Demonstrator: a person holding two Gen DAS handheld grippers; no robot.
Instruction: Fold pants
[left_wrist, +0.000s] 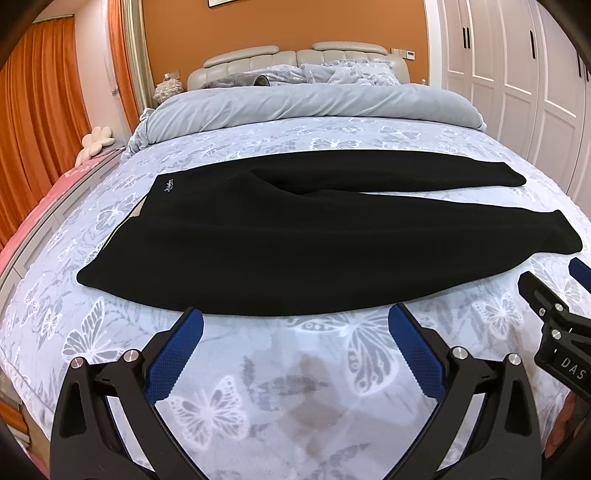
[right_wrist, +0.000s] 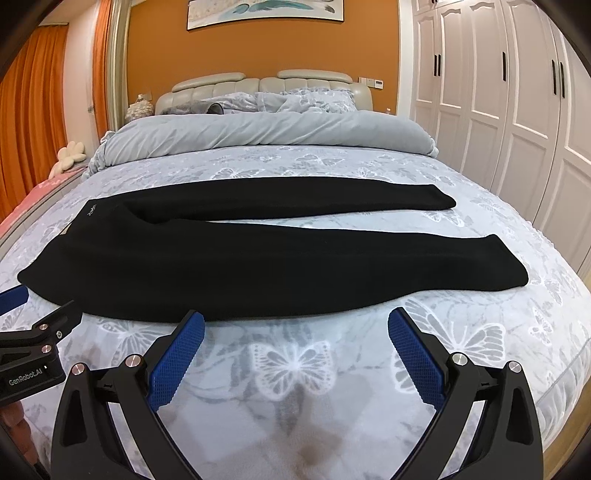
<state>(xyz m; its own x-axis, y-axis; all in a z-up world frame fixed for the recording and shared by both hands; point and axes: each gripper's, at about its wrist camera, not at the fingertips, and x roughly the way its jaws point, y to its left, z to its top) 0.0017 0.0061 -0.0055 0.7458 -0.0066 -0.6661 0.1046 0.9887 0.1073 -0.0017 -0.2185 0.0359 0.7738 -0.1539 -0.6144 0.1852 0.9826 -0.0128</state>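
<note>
Black knit pants (left_wrist: 295, 236) are lying flat across the butterfly-print bedsheet (left_wrist: 258, 387) while the left gripper (left_wrist: 295, 325) and right gripper (right_wrist: 295, 328) are hovering agape, empty, just before the near edge.

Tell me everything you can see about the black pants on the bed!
The black pants look soft and thick, like fleece. They lie flat and unfolded across the butterfly bedspread, waistband to the left, both legs stretching right and split apart in a narrow V. A tiny pale logo sits near the waistband's far corner. Only the bedspread touches them; both open grippers are just short of the near edge.
</note>
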